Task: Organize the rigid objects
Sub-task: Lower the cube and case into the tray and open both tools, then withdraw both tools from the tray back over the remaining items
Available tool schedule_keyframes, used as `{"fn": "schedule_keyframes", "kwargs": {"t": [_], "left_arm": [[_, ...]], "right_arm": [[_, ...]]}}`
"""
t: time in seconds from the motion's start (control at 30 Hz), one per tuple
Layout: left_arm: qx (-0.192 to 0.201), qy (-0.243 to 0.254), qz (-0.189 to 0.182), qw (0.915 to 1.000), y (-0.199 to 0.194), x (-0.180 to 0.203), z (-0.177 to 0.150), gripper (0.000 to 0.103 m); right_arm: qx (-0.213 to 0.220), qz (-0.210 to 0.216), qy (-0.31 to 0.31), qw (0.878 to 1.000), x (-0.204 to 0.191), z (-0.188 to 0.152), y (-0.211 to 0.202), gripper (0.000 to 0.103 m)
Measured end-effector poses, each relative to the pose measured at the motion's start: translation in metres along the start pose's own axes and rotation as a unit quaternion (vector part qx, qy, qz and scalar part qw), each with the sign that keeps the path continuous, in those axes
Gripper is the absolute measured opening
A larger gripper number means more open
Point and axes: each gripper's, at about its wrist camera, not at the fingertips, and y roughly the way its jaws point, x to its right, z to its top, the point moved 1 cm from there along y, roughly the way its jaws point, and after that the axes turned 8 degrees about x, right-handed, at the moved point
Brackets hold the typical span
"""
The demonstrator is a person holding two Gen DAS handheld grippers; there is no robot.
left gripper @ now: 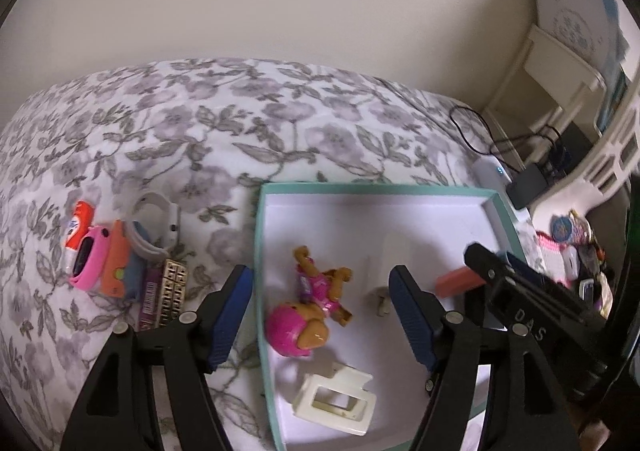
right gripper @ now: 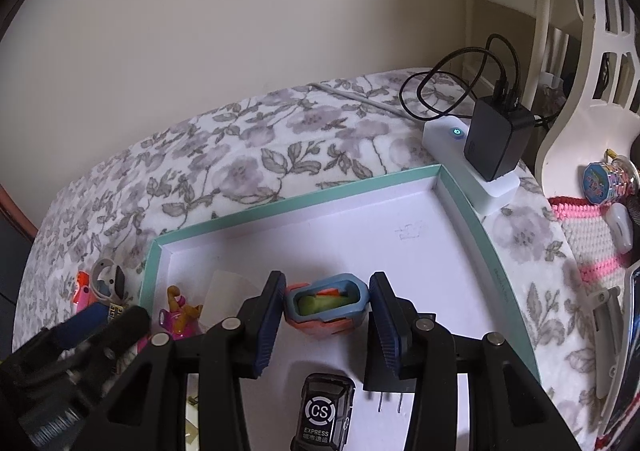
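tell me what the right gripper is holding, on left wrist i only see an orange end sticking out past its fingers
Observer: The right gripper has its pads against both sides of an orange and blue case. The case's open end faces the camera, with something green inside.
Operator: anything else near it in the box
Observer: Yes. A black toy car marked CS EXPRESS and a black two-prong plug lie on the floor of the teal box, closer to the camera than the case.
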Motion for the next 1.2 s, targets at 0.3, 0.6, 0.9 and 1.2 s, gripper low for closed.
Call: {"fn": "schedule_keyframes", "kwargs": {"t": [0.3, 0.6, 0.9, 1.2], "left_arm": [[-0.003, -0.076, 0.057, 0.9955, -0.002, -0.046, 0.007, 0.093], [-0.004, -0.139, 0.098, 0.9855, -0.006, -0.09, 0.007, 0.093], [-0.008, -0.167, 0.142, 0.9757, -0.011, -0.12, 0.006, 0.094], [0.005, -0.208, 0.152, 0.9662, -0.018, -0.149, 0.007, 0.097]], "right_arm": [[-0.002, -0.006, -0.014, 1.0, -0.003, -0.001, 0.002, 0.05], [0.007, -0.011, -0.03, 0.999, -0.01, -0.002, 0.0, 0.066], [0.011, -0.008, -0.06, 0.998, -0.026, -0.006, 0.001, 0.08], [0.013, 0.01, -0.06, 0.998, -0.035, -0.009, 0.001, 0.103]]}}
